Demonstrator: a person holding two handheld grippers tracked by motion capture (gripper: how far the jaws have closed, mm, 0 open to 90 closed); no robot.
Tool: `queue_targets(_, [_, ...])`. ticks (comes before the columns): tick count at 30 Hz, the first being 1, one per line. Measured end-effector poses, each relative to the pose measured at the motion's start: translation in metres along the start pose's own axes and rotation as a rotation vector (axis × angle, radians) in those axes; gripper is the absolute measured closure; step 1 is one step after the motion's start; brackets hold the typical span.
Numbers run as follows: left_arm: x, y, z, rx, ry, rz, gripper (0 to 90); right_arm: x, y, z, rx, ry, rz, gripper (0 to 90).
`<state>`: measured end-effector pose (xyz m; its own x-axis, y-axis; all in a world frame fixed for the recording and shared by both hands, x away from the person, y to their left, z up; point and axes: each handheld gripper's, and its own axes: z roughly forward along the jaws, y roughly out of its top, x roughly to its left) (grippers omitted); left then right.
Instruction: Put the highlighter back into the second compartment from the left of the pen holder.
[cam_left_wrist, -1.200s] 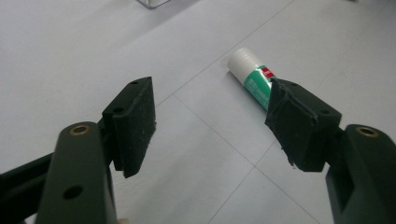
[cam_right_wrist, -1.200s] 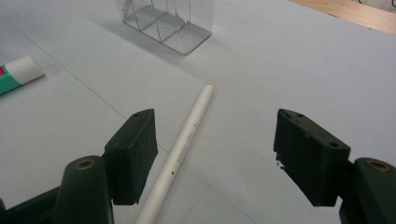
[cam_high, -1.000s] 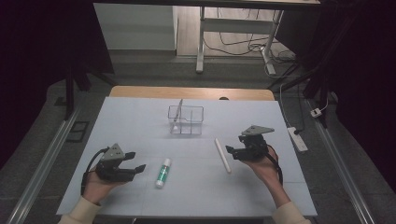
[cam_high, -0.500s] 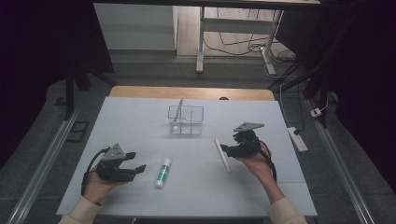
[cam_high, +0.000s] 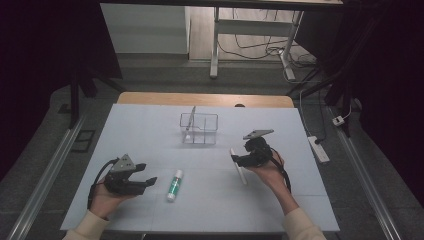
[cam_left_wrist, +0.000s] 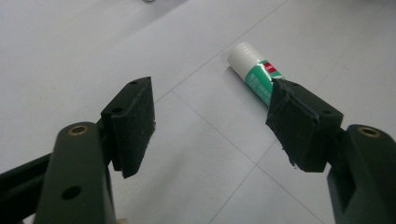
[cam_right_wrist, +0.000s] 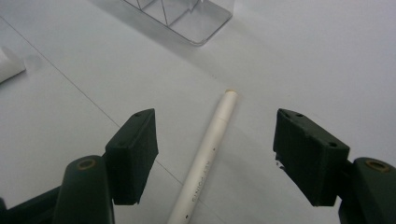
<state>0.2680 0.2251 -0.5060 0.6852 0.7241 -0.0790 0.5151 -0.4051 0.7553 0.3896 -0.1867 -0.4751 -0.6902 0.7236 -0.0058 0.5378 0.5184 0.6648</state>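
Jaws of my right gripper (cam_right_wrist: 215, 158) stand wide and straddle the white pen (cam_right_wrist: 205, 158), which lies flat on the tabletop (cam_high: 150, 125); a second ago the gripper sat beside it, so a grasp looks near. My left gripper (cam_high: 137, 182) waits open near the green-labelled glue stick (cam_high: 174, 185). Small print on the pen is too faint to read.

The right gripper (cam_right_wrist: 215, 154) hangs over the pale table sheet (cam_right_wrist: 317, 60) with its jaws spread wide. A white pen (cam_right_wrist: 205, 161) lies between them, free of both pads, its tip pointing away from the gripper. Farther ahead stands a clear plastic organizer (cam_right_wrist: 187, 18) with compartments. Off to the far left, a white object's corner (cam_right_wrist: 9, 67) pokes in.
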Motion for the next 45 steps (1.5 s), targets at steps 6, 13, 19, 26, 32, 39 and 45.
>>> queue_targets(6, [0.000, 0.000, 0.001, 0.005, 0.000, 0.000, 32.2, 0.001, 0.004, 0.007, 0.021, 0.008, 0.005, 30.1])
queue_targets(13, [0.000, 0.000, 0.001, 0.007, 0.001, -0.001, 32.2, 0.002, 0.010, 0.012, 0.037, 0.012, 0.013, 31.9])
queue_targets(19, [0.000, 0.002, 0.001, -0.003, -0.007, -0.002, 32.2, 0.005, 0.011, 0.015, 0.052, 0.012, 0.026, 32.9])
queue_targets(26, [-0.001, 0.002, 0.003, 0.006, -0.008, 0.010, 32.1, 0.010, 0.022, 0.026, 0.103, -0.006, 0.027, 33.9])
queue_targets(32, [-0.001, 0.001, 0.006, 0.015, -0.011, 0.012, 32.1, 0.006, 0.026, 0.039, 0.149, -0.023, 0.026, 38.0])
queue_targets(39, [-0.001, 0.001, 0.007, 0.021, -0.011, 0.018, 32.0, 0.001, 0.025, 0.051, 0.180, -0.038, 0.035, 44.0])
queue_targets(45, [0.000, 0.000, 0.007, 0.022, -0.004, 0.013, 31.7, 0.000, 0.025, 0.056, 0.189, -0.056, 0.047, 51.2])
